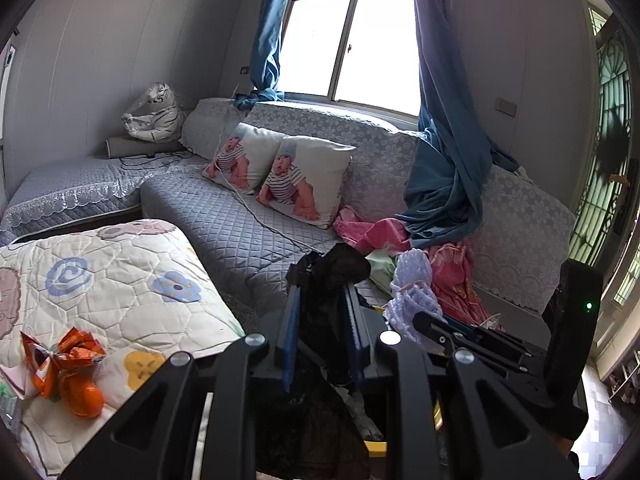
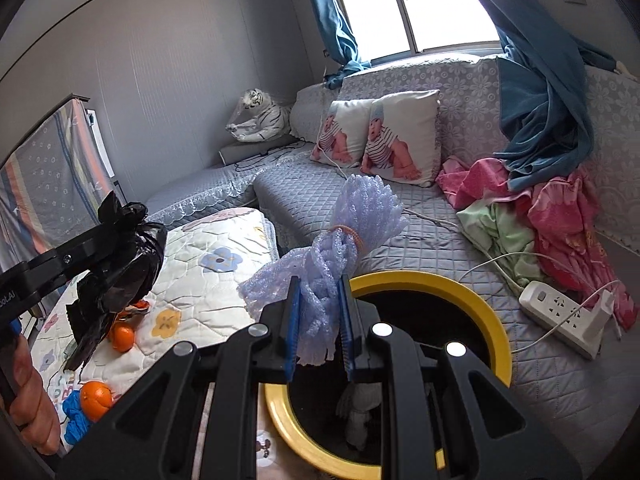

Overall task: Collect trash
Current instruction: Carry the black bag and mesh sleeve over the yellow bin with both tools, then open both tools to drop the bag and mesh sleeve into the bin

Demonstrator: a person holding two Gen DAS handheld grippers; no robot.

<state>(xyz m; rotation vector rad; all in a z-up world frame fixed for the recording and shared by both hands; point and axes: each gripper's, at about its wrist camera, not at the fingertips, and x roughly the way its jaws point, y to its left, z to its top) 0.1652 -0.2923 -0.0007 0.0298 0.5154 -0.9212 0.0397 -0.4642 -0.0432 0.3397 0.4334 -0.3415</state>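
Two grippers each clamp trash: the left gripper [image 1: 320, 276] pinches a black plastic bag [image 1: 340, 268], the right gripper [image 2: 320, 292] squeezes a lilac foam net [image 2: 344, 236] (tied with a rubber band) above the yellow-rimmed bin's [image 2: 472, 300] near rim.

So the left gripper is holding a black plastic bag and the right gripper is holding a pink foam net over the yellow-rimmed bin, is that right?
Not quite: the foam net is pale purple, not pink, as the right wrist view shows. The rest stands: the left gripper holds the black plastic bag, and the right gripper holds the net over the yellow-rimmed bin.
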